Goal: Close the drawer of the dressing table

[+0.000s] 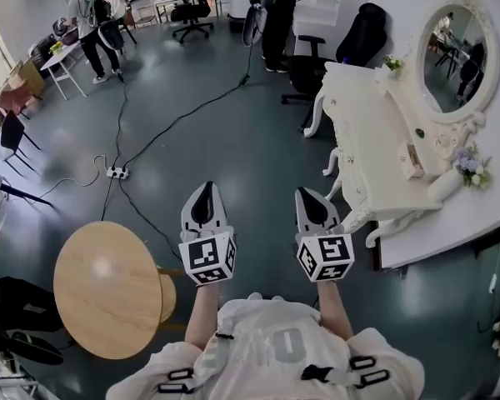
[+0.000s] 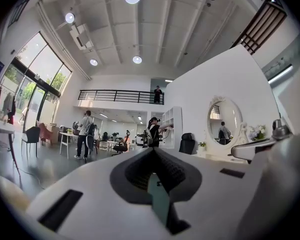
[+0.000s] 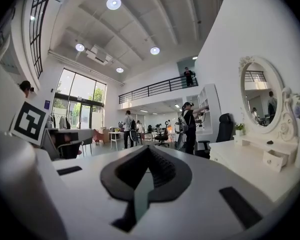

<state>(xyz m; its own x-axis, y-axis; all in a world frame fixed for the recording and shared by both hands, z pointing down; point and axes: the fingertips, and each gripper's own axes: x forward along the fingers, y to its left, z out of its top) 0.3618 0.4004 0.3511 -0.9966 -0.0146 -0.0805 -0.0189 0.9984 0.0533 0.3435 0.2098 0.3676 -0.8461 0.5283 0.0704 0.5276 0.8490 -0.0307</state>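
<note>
While the left gripper [image 1: 206, 192] and right gripper [image 1: 313, 195] hover empty, jaws together, well short of the dressing table [image 1: 362, 132], the approach seems barely begun; next comes reaching its open drawer [image 3: 274, 159].

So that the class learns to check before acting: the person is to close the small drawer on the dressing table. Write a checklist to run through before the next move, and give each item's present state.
1. Drawer stands pulled out, in view: ok.
2. Right gripper has its jaws together and holds nothing: ok.
3. Left gripper has its jaws together and holds nothing: ok.
4. A gripper is at the drawer front: not ok. Both are well apart from the dressing table.
5. Nothing sticks up out of the drawer: cannot tell.
6. Floor cable lies off the way to the table: ok.
</note>
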